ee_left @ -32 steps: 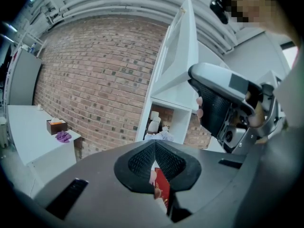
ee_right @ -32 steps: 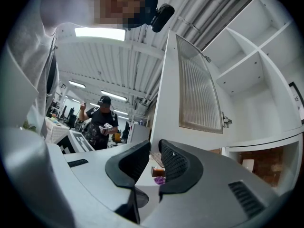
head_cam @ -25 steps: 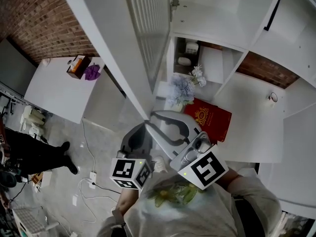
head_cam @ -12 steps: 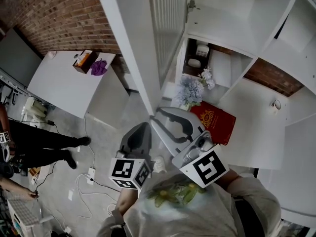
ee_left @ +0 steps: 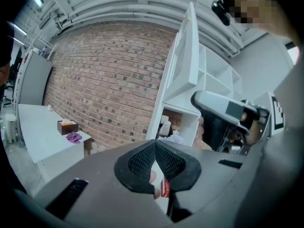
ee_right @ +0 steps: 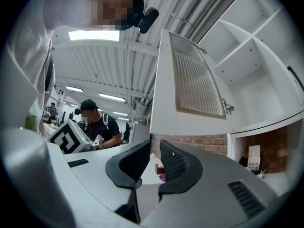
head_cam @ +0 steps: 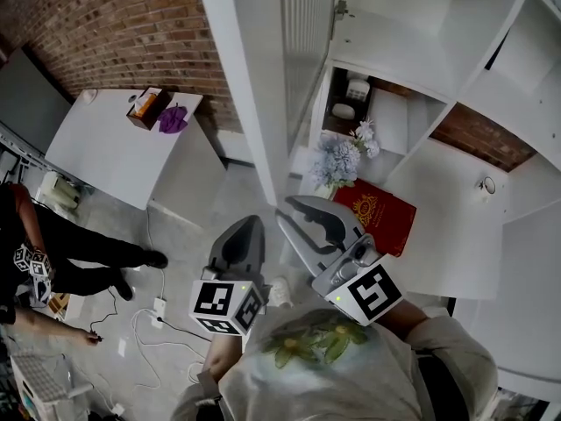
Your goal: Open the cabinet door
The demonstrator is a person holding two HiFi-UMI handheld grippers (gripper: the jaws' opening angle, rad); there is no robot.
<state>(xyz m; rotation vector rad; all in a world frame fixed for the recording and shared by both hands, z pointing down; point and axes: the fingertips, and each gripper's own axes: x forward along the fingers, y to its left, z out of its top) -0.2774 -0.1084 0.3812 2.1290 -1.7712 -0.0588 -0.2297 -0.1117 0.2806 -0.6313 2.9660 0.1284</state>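
The white cabinet door with its ribbed glass panel stands swung out, almost edge-on to me, hinged to the white cabinet. My right gripper is just under the door's lower corner, open by a narrow gap, with nothing between its pads. In the right gripper view the door hangs above my right gripper, apart from it. My left gripper is further left and lower, shut and empty. In the left gripper view my left gripper points at the door from a distance.
A vase of pale flowers and a red book sit on the cabinet's lower shelf. Left of the door stands a white table with a tissue box, by a brick wall. A person stands at the far left; cables lie on the floor.
The door now shows more edge-on and further right in view. Both grippers stay close to my chest. The person at the left has come nearer.
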